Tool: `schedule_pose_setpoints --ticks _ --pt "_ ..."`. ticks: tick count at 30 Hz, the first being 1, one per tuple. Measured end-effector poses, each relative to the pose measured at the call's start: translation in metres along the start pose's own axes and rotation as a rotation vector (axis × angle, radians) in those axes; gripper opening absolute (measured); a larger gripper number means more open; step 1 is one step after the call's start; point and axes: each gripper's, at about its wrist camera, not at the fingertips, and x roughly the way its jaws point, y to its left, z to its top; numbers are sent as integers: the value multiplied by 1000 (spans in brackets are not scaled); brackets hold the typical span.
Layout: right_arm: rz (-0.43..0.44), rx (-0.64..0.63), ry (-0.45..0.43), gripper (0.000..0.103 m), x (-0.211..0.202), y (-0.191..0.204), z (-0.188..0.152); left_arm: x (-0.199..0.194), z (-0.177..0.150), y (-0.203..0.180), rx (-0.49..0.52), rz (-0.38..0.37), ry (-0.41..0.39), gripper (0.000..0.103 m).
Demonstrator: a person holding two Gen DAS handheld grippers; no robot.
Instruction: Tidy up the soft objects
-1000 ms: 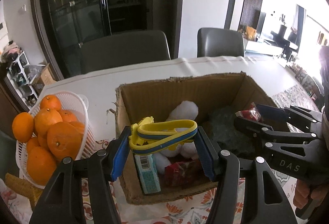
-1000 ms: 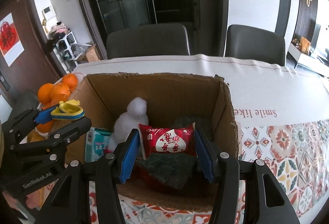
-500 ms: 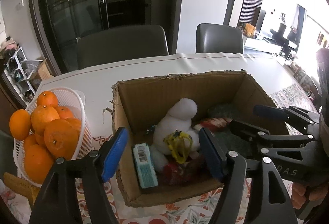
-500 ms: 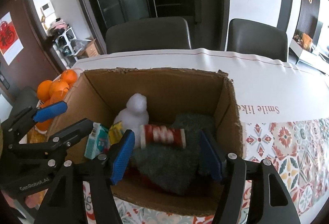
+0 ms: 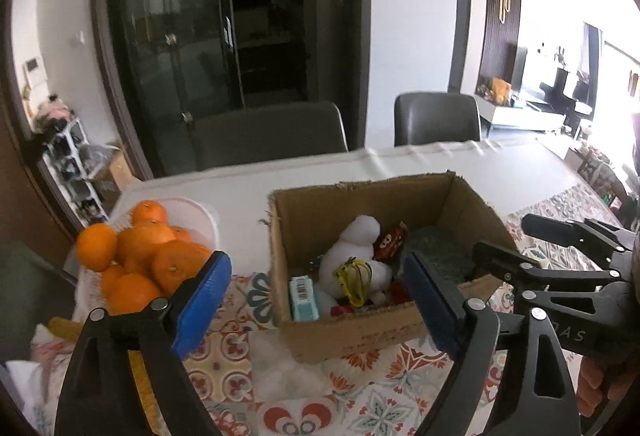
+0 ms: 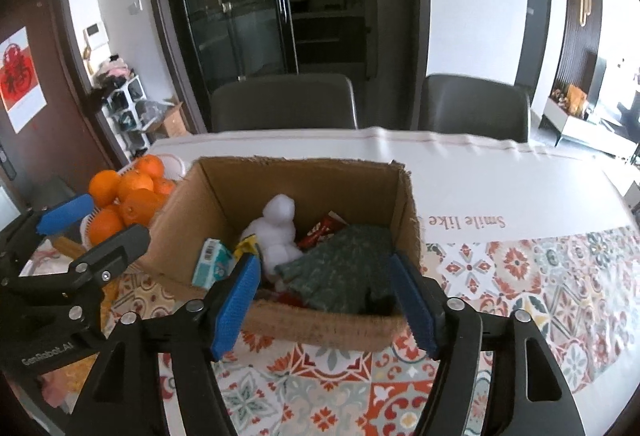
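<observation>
Both grippers, left [image 5: 316,300] and right [image 6: 326,300], now back from the cardboard box [image 6: 208,196], jaws wide apart, empty.

One cardboard box [image 6: 404,212] stands on the table [image 6: 500,192], holding one white plush toy [image 6: 276,232], one dark green knitted cloth [image 6: 344,268], one red snack packet [image 6: 320,232], one yellow ring toy [image 5: 352,278] and one small teal carton [image 6: 210,264]. One white basket [image 5: 204,220] holds roughly eight oranges [image 5: 140,244]. Two grey chairs [image 6: 284,102] stand at the table's far edge.
</observation>
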Motion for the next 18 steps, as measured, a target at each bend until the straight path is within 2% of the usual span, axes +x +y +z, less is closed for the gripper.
schedule_pose_setpoints --ticks 10,18 --pt "-32 -7 -111 80 -74 15 -25 -82 -21 -1 -21 73 -119 102" --pt "-50 -21 -175 87 -124 26 -54 -133 -48 -6 -22 105 -164 103"
